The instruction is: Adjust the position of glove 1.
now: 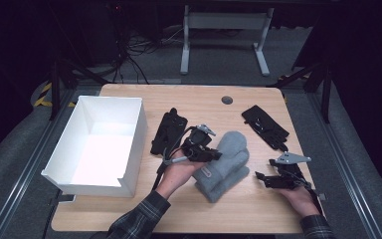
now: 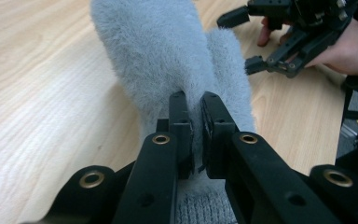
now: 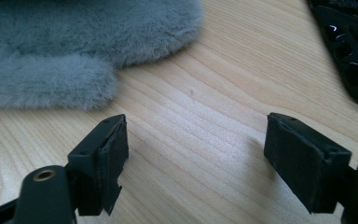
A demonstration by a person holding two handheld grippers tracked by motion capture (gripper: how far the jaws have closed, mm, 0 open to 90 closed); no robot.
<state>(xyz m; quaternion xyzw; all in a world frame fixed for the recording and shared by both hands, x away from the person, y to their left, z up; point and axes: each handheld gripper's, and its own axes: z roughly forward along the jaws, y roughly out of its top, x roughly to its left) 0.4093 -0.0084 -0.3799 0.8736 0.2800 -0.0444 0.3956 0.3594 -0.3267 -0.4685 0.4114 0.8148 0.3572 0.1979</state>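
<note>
- Left gripper: jaws pressed nearly together, pinching a fold of the grey fleece mitten. In the left gripper view the two black jaws close on the fuzzy fabric near its knit cuff; a thin strip of fleece sits between the pads.
- Mitten location: centre-right of the wooden tabletop, between the two grippers. It appears as a stacked pair of grey mittens, one lying on the other, fingertip end toward the far side, cuff end toward the person. The part under the left gripper looks raised off the tabletop; the rest hangs down to the wood.
- Right gripper: jaws spread wide, nothing between them. In the right gripper view the pads sit just above bare wood, with the mitten edge ahead and to the left, near but not touching.
- Right hand holds the gripper low at the right edge of the tabletop, jaws pointed toward the mitten.
- Left hand reaches in from the near edge; plaid sleeve visible.
- White open-top box stands at the left of the tabletop, well apart from the mitten.
- One black glove lies between box and mitten; a second black glove lies at far right.
</note>
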